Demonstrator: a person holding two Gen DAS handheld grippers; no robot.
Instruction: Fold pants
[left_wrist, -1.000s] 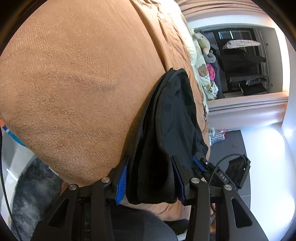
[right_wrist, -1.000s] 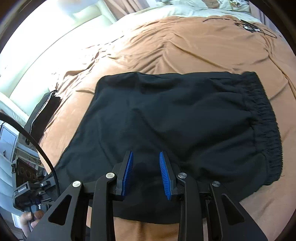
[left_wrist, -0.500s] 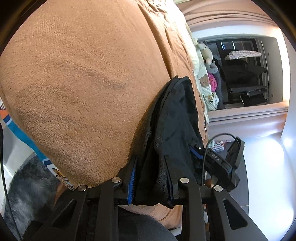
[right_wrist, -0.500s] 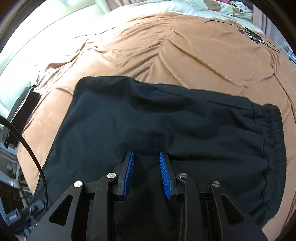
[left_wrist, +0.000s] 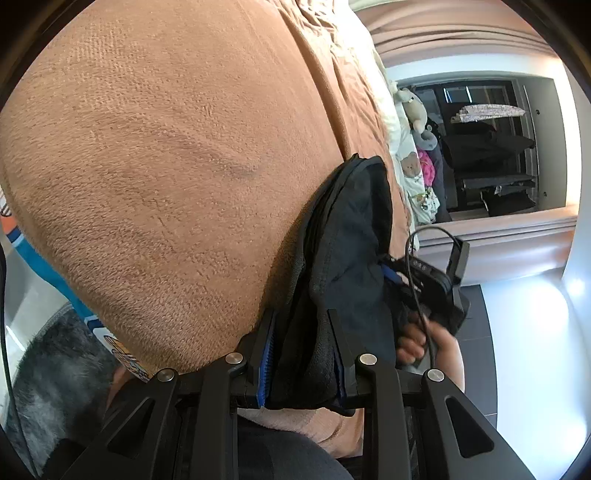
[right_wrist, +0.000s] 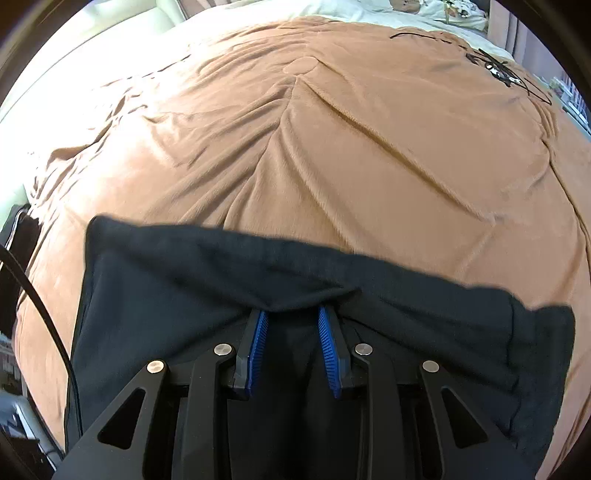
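Brown blanket (right_wrist: 332, 147); pants (right_wrist: 184, 302) lie crosswise.

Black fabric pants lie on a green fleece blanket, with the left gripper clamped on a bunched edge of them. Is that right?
Not quite: the fleece blanket is tan-brown, not green, as the right wrist view shows. The rest holds: the black fabric pants lie on it, and the left gripper is clamped on a bunched edge.

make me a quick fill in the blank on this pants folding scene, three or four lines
1. The black pants lie on a ____ blanket.
2. The left gripper jaws are clamped on a bunched edge of the ____.
3. In the right wrist view, black fabric drapes over the tips of the ____ gripper.
4. The pads on both grippers are ____ in colour.

Missing words: brown; pants; right; blue
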